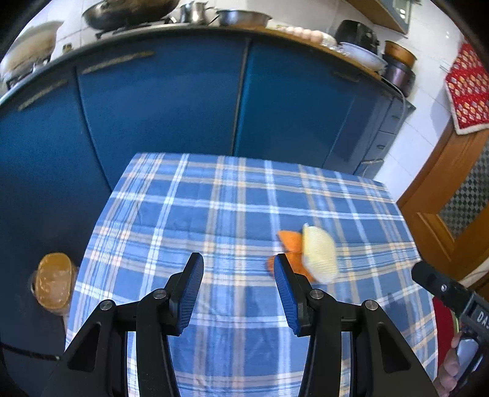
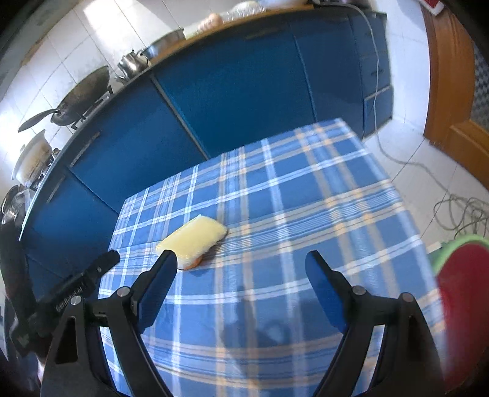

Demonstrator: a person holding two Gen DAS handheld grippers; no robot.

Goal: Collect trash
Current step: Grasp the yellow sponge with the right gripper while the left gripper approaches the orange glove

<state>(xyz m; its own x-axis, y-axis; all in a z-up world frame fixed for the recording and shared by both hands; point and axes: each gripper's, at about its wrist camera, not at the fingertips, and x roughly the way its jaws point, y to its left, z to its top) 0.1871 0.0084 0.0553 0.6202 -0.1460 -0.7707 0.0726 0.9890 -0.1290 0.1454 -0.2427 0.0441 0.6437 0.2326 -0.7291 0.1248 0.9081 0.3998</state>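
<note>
The left gripper [image 1: 238, 267], black with blue finger pads, hovers with its jaws spread and nothing between them, above a tabletop [image 1: 214, 207] covered in blue, white and tan plaid cloth. Just beyond its right finger lies a pale yellow ribbed wrapper [image 1: 320, 253] resting on an orange scrap [image 1: 288, 239]. The right gripper [image 2: 241, 262], also black and blue, hangs spread wide and empty over the same cloth, with the yellow wrapper [image 2: 192, 236] just past its left finger. Behind the tabletop stand glossy blue cabinet doors [image 1: 162, 100] topped with metal pans [image 1: 128, 12].
</note>
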